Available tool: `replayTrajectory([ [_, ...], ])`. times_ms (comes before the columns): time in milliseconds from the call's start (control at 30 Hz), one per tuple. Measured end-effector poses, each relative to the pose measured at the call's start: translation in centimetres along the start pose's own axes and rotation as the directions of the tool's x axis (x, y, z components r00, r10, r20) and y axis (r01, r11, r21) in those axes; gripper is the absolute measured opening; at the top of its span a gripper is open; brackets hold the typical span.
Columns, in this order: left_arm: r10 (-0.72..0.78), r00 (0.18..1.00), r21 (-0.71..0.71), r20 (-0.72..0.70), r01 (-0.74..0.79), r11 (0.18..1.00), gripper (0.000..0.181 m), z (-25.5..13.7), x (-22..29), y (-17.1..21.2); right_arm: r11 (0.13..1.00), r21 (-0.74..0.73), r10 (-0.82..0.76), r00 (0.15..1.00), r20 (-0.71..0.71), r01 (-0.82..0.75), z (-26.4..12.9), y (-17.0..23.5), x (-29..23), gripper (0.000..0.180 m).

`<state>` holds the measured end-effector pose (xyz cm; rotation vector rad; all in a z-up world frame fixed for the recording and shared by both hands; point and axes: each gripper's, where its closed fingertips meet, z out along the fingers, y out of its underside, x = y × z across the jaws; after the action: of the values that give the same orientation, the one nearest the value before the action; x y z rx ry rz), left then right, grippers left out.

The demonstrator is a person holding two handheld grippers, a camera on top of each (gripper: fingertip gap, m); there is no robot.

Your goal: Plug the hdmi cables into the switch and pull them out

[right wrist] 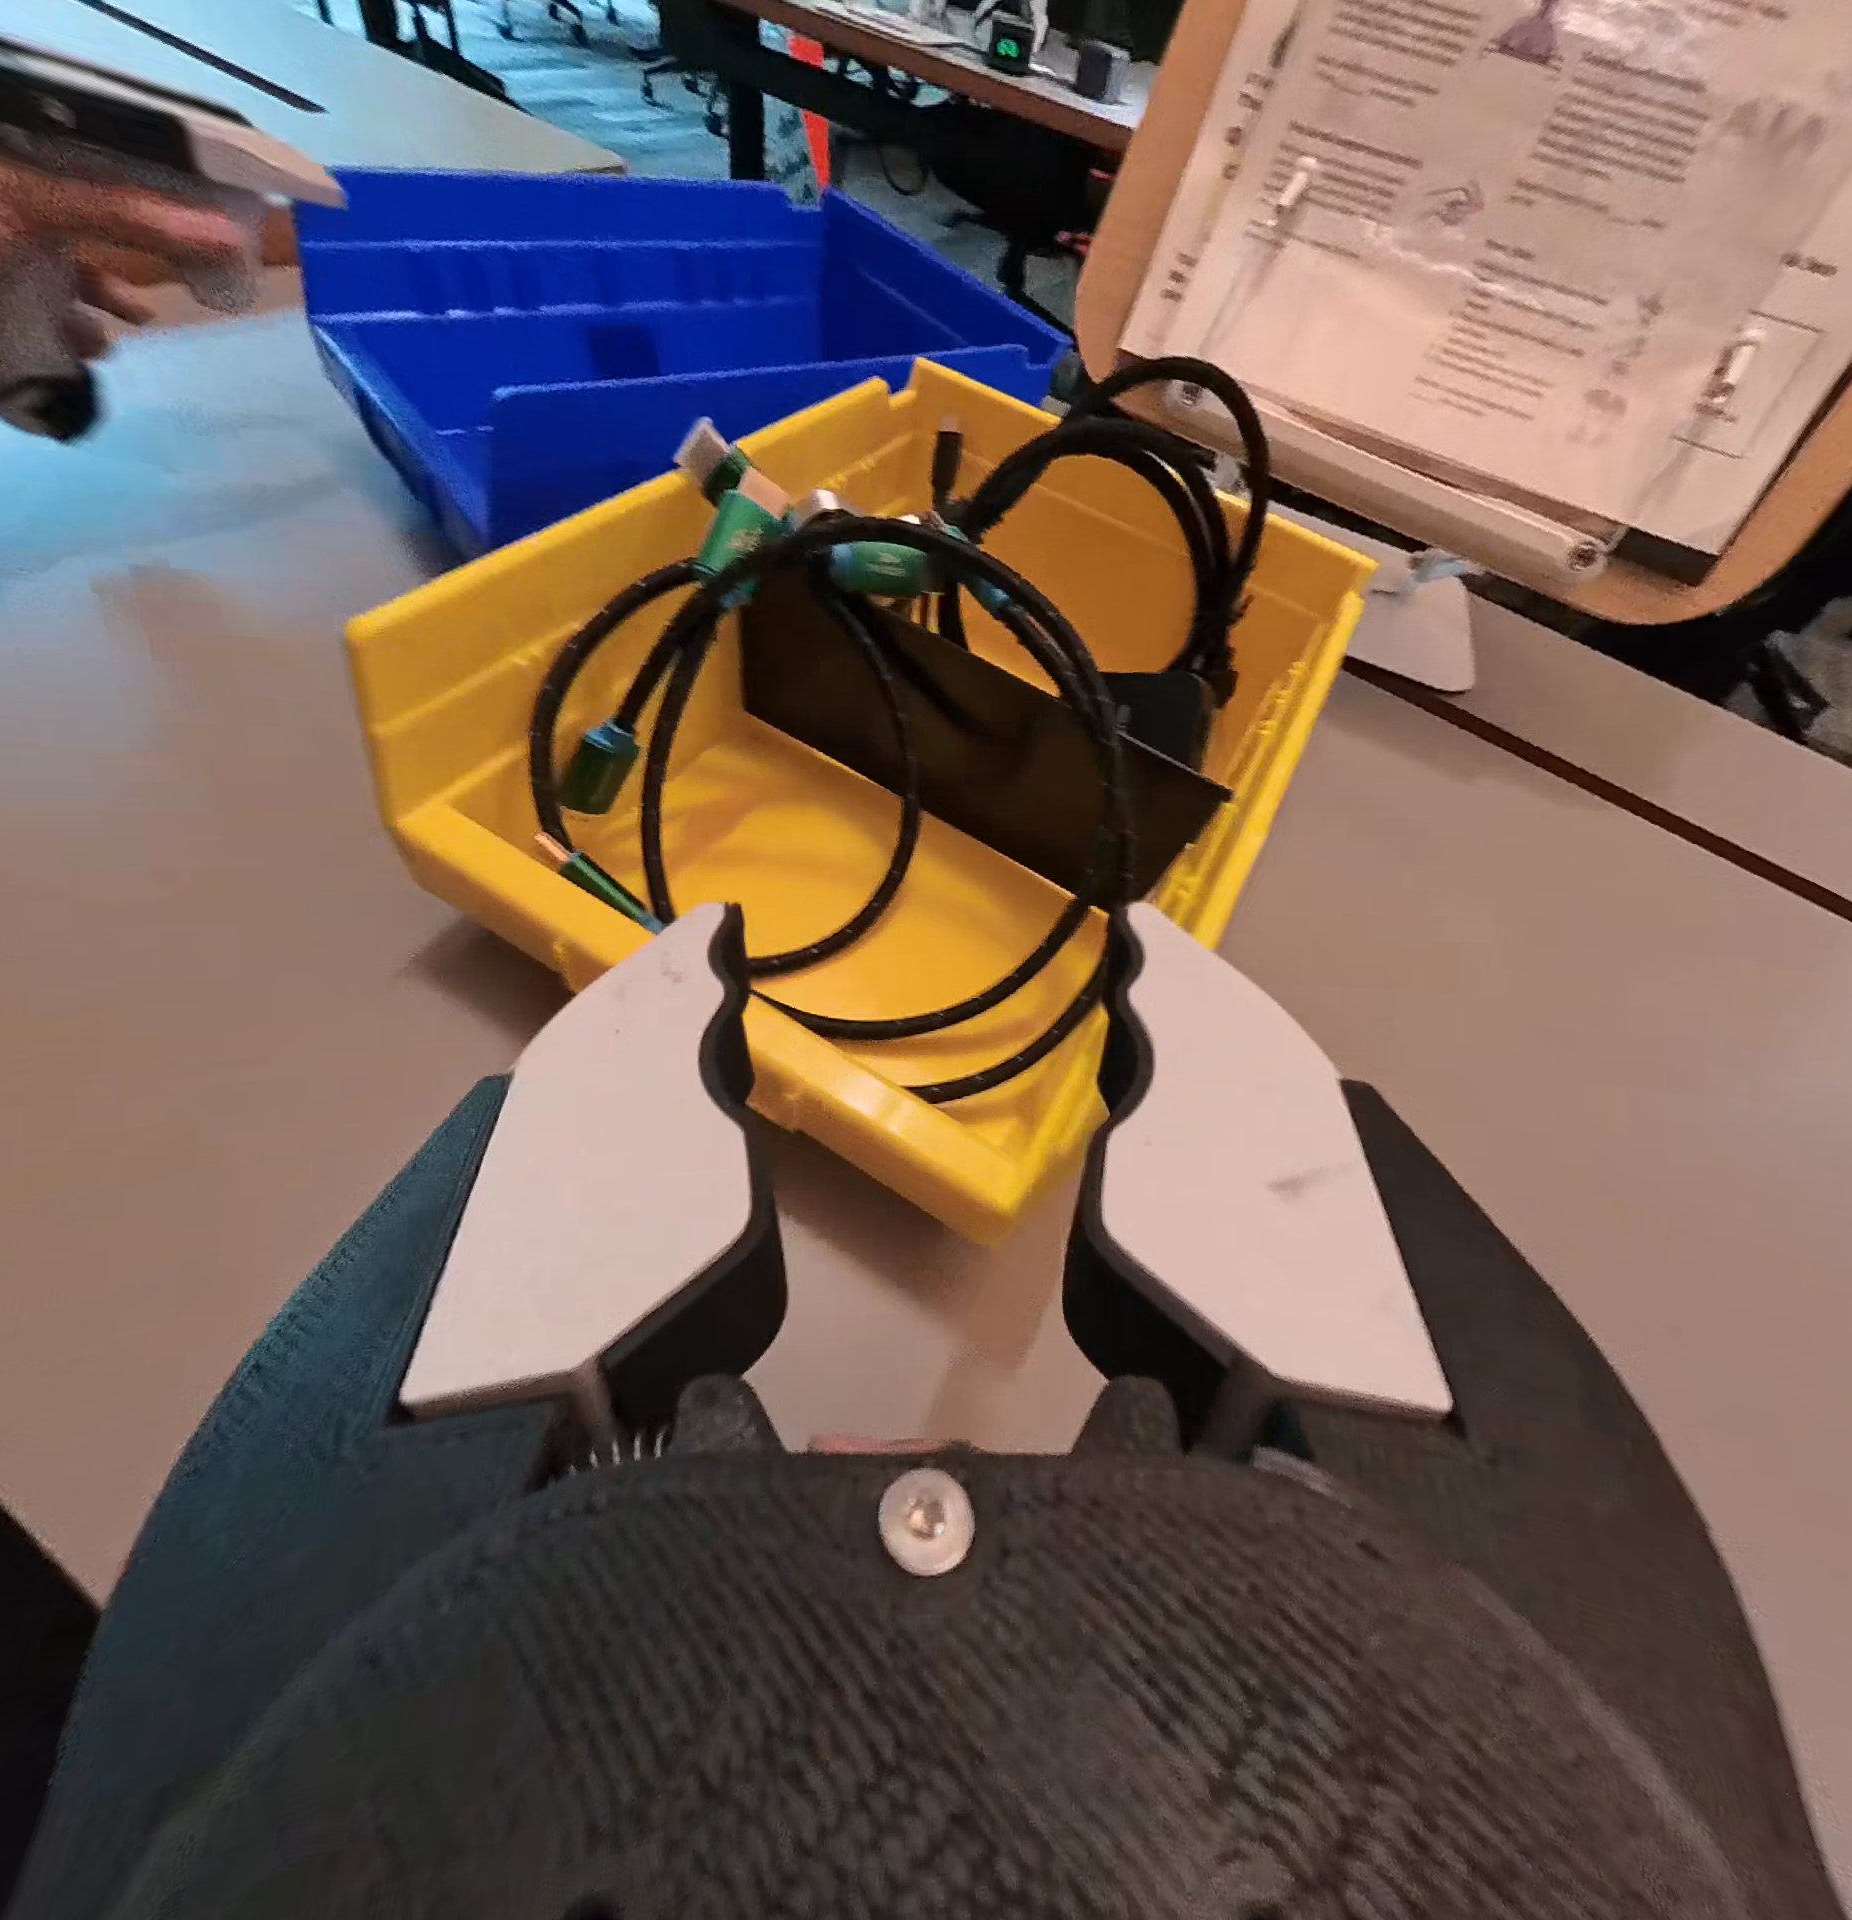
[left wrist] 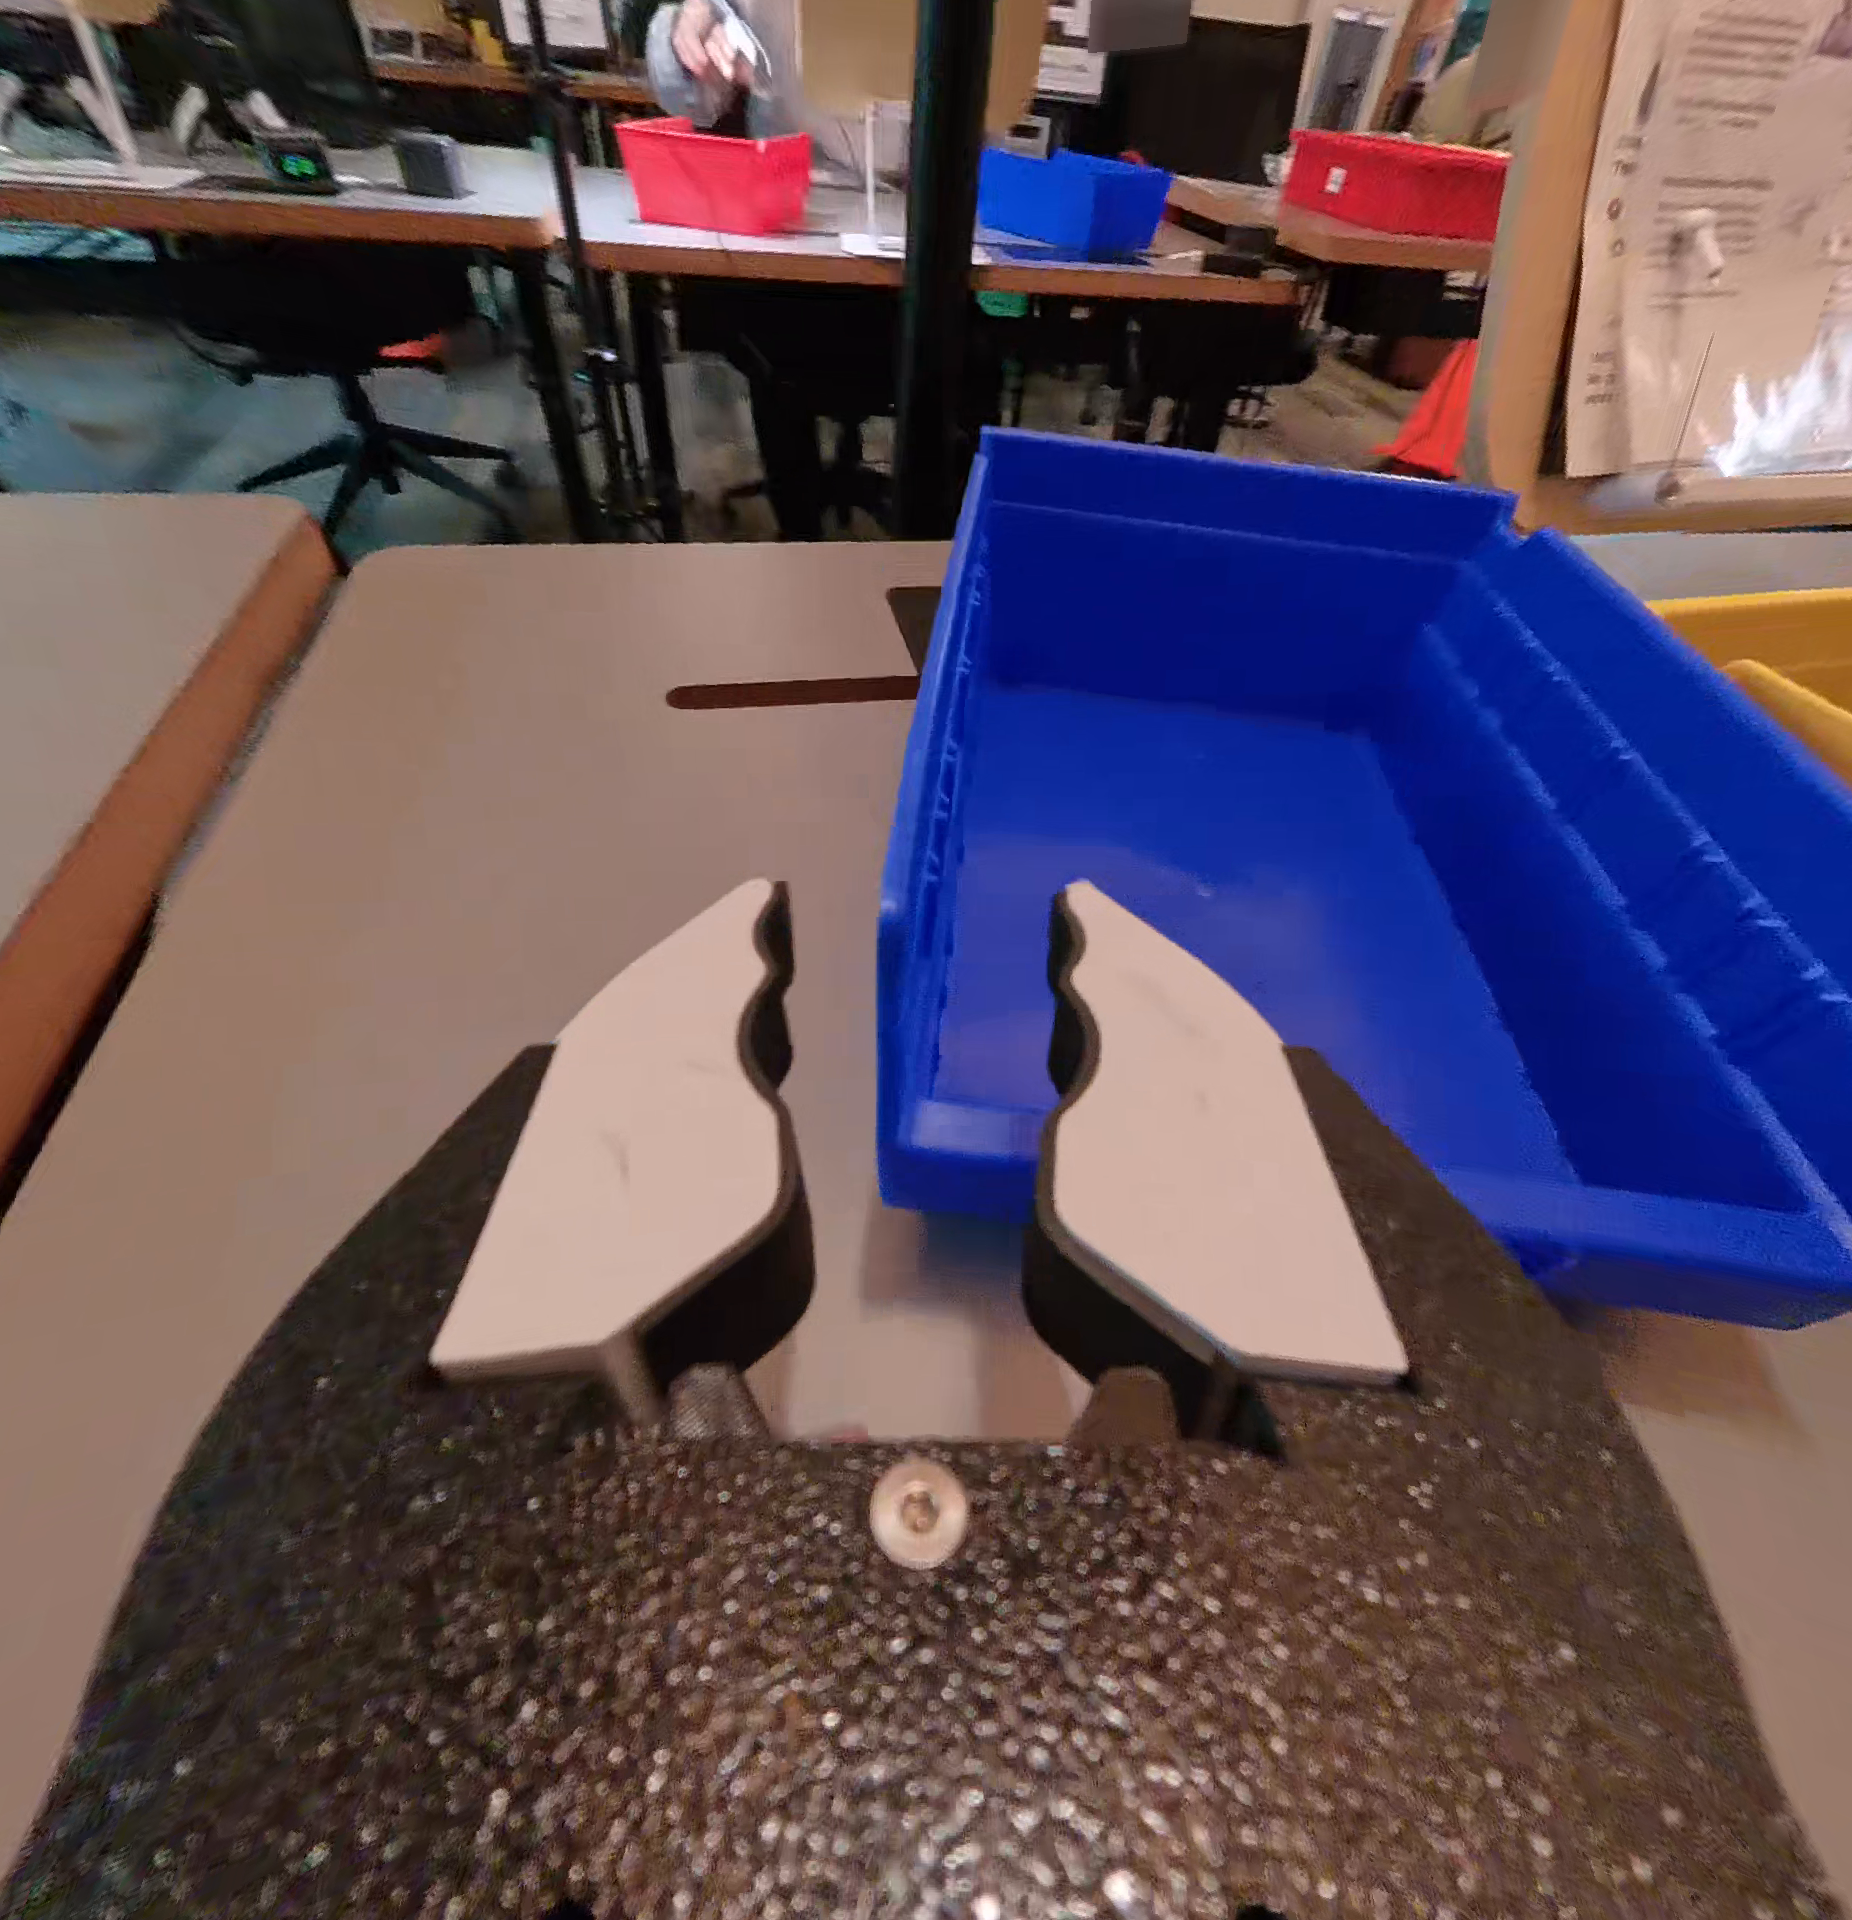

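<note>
Yellow bin (right wrist: 1275, 665) of hdmi cables (right wrist: 906, 800) is sitting at 12 o'clock; we're holding right gripper (right wrist: 917, 920) and left gripper (left wrist: 917, 894) fingers apart, empty, over bare table (left wrist: 486, 831).

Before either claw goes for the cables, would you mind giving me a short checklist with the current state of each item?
1. Right claw open and holding nothing: ok.
2. Left claw open and holding nothing: ok.
3. HDMI cables within view in the yellow bin: ok, but they are coiled and tangled together.
4. A green connector free to grasp: ok, one lies exposed near the bin's left wall.
5. Switch located: cannot tell; a flat black panel stands in the bin, its ports unseen.
6. Blue bin free of objects: ok.
</note>
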<state>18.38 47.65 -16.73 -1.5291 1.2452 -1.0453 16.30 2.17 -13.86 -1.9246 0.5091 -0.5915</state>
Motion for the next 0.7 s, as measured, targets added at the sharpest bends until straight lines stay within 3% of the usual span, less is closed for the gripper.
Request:
replayTrajectory([
  [67, 0.018, 1.000, -0.021, -0.025, -0.019, 1.000, 0.034, 1.3, -0.1, 0.7, 0.999, 0.022, 0.026, 0.999, 0.039, -0.027, 0.2, -0.6, -1.0, 0.066],
  [133, 0.067, 0.998, -0.081, -0.006, -0.067, 0.994, 0.005, 2.1, -0.1, 2.1, 0.997, 0.042, 0.064, 0.995, 0.072, -0.067, 0.4, -1.2, -1.8, 0.067],
  [200, 0.141, 0.989, -0.046, 0.038, -0.139, 0.989, 0.004, 2.0, -0.1, 2.0, 0.995, 0.055, 0.074, 0.993, 0.092, -0.079, 0.7, -1.7, -2.3, 0.068],
  [300, 0.088, 0.992, 0.070, 0.093, -0.094, 0.993, 0.003, 0.2, 0.8, 0.8, 0.995, 0.078, 0.049, 0.995, 0.088, -0.056, 1.5, -2.7, -2.9, 0.072],
  [400, 0.008, 0.982, 0.193, 0.189, -0.045, 0.980, 0.001, -3.5, 1.6, -2.0, 0.994, 0.100, 0.043, 0.994, 0.101, -0.053, 2.5, -3.7, -3.6, 0.077],
  [533, 0.123, 0.914, 0.211, 0.387, -0.218, 0.953, 0.002, -9.0, 3.0, -5.6, 0.984, 0.159, 0.051, 0.986, 0.159, -0.077, 4.0, -5.8, -5.2, 0.078],
  [700, 0.050, 0.893, 0.366, 0.448, -0.234, 0.901, 0.002, -15.6, 6.5, -10.5, 0.939, 0.276, 0.146, 0.963, 0.224, -0.207, 6.1, -9.7, -6.8, 0.082],
])
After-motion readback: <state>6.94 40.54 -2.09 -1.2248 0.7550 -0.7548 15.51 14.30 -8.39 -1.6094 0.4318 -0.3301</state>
